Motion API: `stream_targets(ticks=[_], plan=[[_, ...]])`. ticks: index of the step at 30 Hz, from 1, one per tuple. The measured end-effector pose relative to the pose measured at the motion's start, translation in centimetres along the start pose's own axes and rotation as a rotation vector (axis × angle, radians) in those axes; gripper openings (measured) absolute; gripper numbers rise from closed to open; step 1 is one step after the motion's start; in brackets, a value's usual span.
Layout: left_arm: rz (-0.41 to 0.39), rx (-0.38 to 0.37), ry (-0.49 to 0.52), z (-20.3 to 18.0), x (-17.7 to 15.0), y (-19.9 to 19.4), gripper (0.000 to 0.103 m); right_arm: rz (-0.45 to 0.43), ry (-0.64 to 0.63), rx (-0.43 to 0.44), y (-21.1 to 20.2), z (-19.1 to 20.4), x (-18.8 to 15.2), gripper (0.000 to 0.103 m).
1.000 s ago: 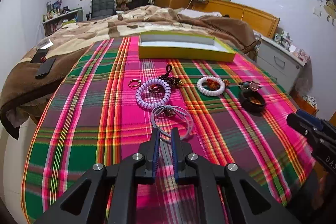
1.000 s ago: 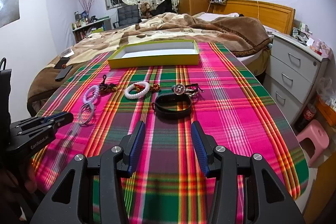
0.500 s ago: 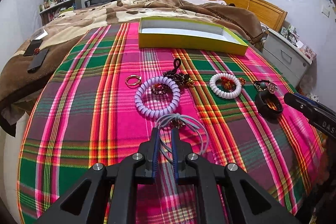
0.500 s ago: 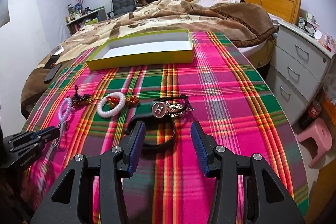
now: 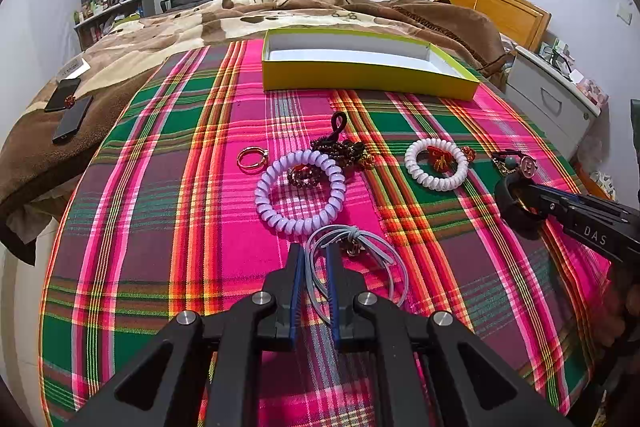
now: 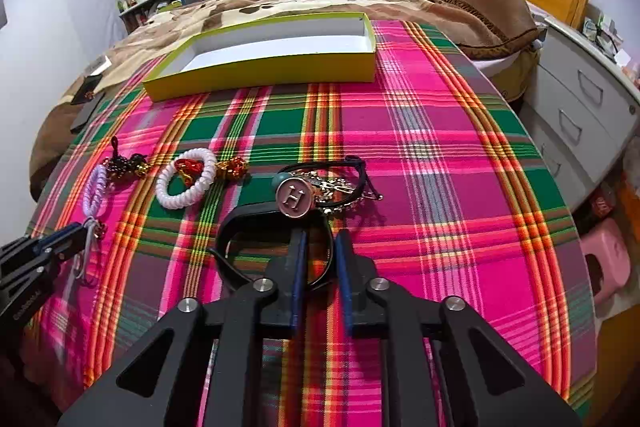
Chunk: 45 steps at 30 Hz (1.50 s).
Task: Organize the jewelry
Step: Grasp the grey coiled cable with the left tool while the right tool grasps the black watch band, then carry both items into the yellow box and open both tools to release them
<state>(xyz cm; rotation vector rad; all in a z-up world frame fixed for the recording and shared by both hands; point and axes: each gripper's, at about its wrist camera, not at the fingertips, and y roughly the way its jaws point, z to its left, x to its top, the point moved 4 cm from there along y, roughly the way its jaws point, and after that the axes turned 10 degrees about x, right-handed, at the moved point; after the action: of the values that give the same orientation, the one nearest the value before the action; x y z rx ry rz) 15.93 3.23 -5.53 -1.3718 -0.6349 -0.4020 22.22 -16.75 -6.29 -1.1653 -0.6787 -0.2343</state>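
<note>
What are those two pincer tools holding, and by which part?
The right gripper, jaws just closed, pinches the black bangle by its near rim. The left gripper straddles the grey cord loops; whether it grips them is unclear.

Both point steeply downward: left gripper (image 5: 313, 259) narrowly parted, right gripper (image 6: 320, 247) just closed narrow.

On the plaid tablecloth (image 5: 168, 211), the shallow yellow cardboard box (image 5: 360, 77) lies farthest back. Before it, left to right: small gold ring (image 5: 252, 158), lilac spiral hair tie (image 5: 300, 193) with dark beaded bracelet (image 5: 340, 149) behind, white spiral hair tie (image 5: 436, 165), black band bracelet (image 6: 240, 223). Nearest lies the grey elastic cord loop (image 5: 360, 247).
</note>
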Motion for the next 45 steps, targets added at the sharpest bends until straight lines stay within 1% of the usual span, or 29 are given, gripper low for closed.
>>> stream_targets(ticks=[1,4,7,10,14,18,22,27,33,35,41,45], plan=[[0.0,0.0,0.002,0.0,0.0,0.0,0.01,-0.001,-0.005,-0.006,-0.1,0.0,0.0,0.008],[0.0,-0.002,0.003,0.0,0.0,0.1,0.01,-0.004,-0.007,-0.001,-0.5,0.2,-0.3,0.006],[-0.002,-0.008,0.01,0.0,0.0,0.0,0.002,-0.007,-0.007,0.004,-0.9,0.5,-0.7,0.006],[-0.005,-0.024,0.013,0.1,-0.4,-0.2,0.002,-0.011,0.005,0.017,-1.4,0.7,-1.4,0.006],[-0.016,-0.063,0.01,0.2,-1.0,-0.9,0.002,-0.014,0.011,0.034,-2.0,1.1,-2.2,0.006],[-0.047,-0.095,0.009,0.2,-1.4,-2.1,0.002,-0.016,0.016,0.053,-2.5,1.6,-2.8,0.006],[-0.078,-0.121,0.003,0.3,-1.1,-3.1,0.002,-0.027,0.012,0.065,-3.1,2.1,-3.0,0.006],[-0.112,-0.152,-0.004,0.3,-0.4,-4.4,0.002,-0.053,0.0,0.075,-4.1,2.7,-2.6,0.006],[-0.128,-0.19,-0.008,0.4,0.4,-5.4,0.002,-0.077,-0.014,0.076,-4.8,3.2,-1.8,0.006],[-0.135,-0.191,0.0,0.4,0.8,-5.6,0.002,-0.084,-0.021,0.076,-4.9,3.4,-1.5,0.006],[-0.175,-0.195,0.024,0.3,2.8,-6.3,0.002,-0.11,-0.041,0.074,-5.3,3.7,-0.1,0.006],[-0.201,-0.196,0.035,0.3,4.9,-6.3,0.002,-0.125,-0.057,0.071,-5.2,3.8,1.5,0.006]])
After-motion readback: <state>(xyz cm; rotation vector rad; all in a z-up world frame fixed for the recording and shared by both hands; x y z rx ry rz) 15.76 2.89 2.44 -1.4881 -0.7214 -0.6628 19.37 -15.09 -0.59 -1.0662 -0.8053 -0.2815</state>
